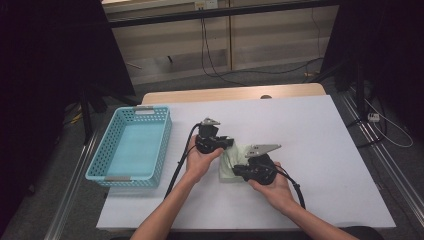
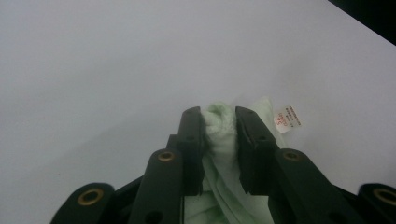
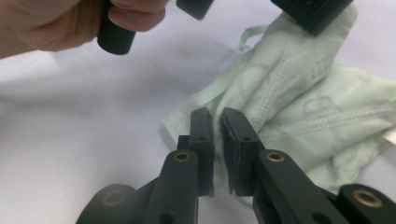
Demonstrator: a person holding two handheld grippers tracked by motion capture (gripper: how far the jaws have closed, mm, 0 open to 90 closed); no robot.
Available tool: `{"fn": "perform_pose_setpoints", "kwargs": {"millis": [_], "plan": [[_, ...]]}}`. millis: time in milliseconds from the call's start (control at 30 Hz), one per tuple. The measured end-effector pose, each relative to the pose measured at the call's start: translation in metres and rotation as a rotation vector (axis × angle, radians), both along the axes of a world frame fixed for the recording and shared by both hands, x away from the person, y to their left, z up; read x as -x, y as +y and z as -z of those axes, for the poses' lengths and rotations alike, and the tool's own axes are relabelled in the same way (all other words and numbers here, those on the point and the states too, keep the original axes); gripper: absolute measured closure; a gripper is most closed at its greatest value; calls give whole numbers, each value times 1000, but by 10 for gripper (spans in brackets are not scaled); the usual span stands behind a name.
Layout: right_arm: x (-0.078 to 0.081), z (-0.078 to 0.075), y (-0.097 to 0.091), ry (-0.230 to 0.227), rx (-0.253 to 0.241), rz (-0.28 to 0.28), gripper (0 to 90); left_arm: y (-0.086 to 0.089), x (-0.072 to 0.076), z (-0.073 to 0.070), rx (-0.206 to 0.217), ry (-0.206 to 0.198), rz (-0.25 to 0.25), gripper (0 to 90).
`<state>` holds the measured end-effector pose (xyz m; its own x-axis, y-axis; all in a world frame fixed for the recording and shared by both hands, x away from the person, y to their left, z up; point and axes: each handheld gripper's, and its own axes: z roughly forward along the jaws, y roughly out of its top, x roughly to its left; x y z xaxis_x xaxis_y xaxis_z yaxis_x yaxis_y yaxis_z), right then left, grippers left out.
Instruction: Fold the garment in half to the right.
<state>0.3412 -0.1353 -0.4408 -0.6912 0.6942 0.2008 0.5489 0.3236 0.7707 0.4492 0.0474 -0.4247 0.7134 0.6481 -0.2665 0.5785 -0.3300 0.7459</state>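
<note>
A pale green cloth (image 1: 230, 164) lies crumpled on the white table (image 1: 310, 135) between my two grippers. My left gripper (image 1: 226, 143) comes at it from the left, and in the left gripper view its jaws (image 2: 218, 113) are shut on a bunched fold of the cloth (image 2: 219, 123). A white label (image 2: 287, 118) sticks out of the cloth just right of that gripper's jaws. My right gripper (image 1: 239, 169) sits at the near right edge of the cloth. In the right gripper view its jaws (image 3: 216, 114) stand almost together with a thin edge of the cloth (image 3: 299, 107) pinched between them.
A light blue perforated basket (image 1: 102, 155) with nothing in it stands at the left of the table. Bare white tabletop stretches right of the cloth and behind it. In the right gripper view the left hand (image 3: 51, 23) shows at the top left.
</note>
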Motion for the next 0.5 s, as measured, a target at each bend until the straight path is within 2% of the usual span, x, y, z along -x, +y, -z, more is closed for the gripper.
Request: {"fn": "perform_pose_setpoints", "kwargs": {"millis": [300,500], "plan": [[3,0,-6,13,16,4,810,-5,2,2,2,12,11,692],[6,4,-9,24,5,11,797,-10,2,4,8,23,16,676]]}}
